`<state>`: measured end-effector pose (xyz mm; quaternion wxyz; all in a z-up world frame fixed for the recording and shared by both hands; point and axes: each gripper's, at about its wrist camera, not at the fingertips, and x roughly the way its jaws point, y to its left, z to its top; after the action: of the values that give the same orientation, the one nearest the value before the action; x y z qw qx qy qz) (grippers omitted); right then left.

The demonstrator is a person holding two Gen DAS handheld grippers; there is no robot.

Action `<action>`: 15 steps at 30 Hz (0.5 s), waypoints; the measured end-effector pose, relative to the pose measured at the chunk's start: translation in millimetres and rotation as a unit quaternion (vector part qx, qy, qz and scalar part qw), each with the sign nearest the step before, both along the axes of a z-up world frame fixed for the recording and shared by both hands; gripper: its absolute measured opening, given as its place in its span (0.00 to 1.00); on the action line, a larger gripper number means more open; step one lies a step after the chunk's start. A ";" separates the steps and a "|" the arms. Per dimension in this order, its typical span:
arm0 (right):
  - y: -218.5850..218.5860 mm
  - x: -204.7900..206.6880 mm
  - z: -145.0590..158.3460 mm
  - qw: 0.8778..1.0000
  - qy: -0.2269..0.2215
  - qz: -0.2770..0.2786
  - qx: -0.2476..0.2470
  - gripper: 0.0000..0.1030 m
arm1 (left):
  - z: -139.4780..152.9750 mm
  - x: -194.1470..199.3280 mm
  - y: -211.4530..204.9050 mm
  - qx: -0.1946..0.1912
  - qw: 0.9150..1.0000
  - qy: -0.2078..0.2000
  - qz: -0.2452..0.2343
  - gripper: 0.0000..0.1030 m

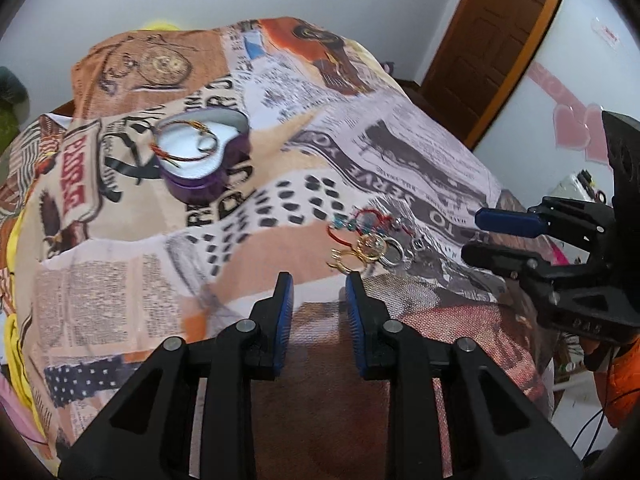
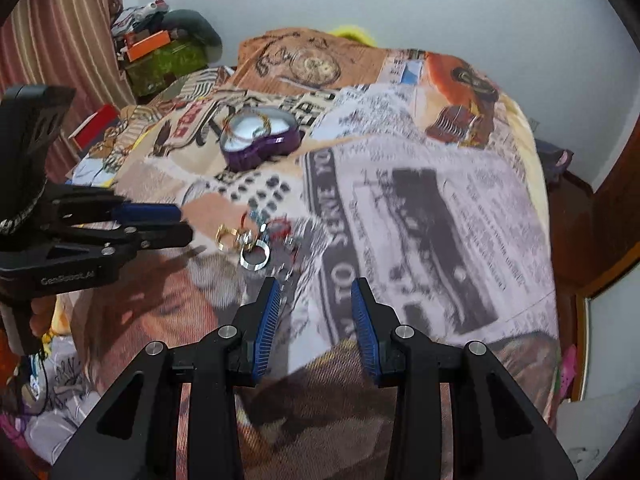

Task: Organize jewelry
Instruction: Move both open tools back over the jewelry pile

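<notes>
Bed (image 1: pixel 132 272) under a newsprint-pattern blanket; purple heart tin (image 1: pixel 204 160) far side, one bracelet already inside. Loose jewelry heap (image 1: pixel 368 246) lies just ahead of your left gripper (image 1: pixel 319 280) and right gripper (image 2: pixel 316 284), both with fingers spread, nothing between. Single out one ring at the edge; come down slow, pinch it clear of the tangle.

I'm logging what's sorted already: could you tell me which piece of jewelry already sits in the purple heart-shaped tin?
The thin red-and-gold cord bracelet; the gold and silver rings lie loose on the printed blanket.
</notes>
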<state>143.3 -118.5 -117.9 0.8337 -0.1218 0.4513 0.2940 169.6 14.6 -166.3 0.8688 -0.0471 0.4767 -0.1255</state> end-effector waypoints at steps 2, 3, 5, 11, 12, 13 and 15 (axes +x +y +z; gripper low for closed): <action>1.0 -0.7 -3.9 1.000 0.003 0.004 -0.002 0.33 | -3.4 1.5 -4.6 0.006 1.000 -0.001 -0.005 0.36; 2.2 -0.5 -5.0 1.000 0.004 0.006 -0.003 0.33 | -3.8 2.0 -6.6 0.010 1.000 -0.003 -0.007 0.37; 4.0 0.7 -7.5 1.000 0.005 0.009 -0.001 0.33 | -4.8 3.2 -10.2 0.018 1.000 -0.007 -0.014 0.38; 13.2 4.0 -13.3 1.000 0.003 0.020 0.004 0.33 | -9.1 8.2 -16.5 0.029 0.999 -0.015 -0.029 0.40; 14.1 4.8 -14.3 1.000 0.004 0.022 0.006 0.33 | -9.8 9.7 -17.2 0.030 0.999 -0.017 -0.032 0.40; 15.3 5.7 -15.4 1.000 0.004 0.026 0.006 0.33 | -10.8 11.6 -17.5 0.029 0.999 -0.017 -0.033 0.40; 17.4 6.8 -16.6 0.999 0.003 0.031 0.007 0.33 | -12.8 14.2 -17.7 0.025 0.999 -0.019 -0.037 0.40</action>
<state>150.1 -101.1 -134.5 0.8237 -0.1289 0.4478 0.3230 183.8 -3.0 -179.1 0.8736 -0.0057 0.4641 -0.1463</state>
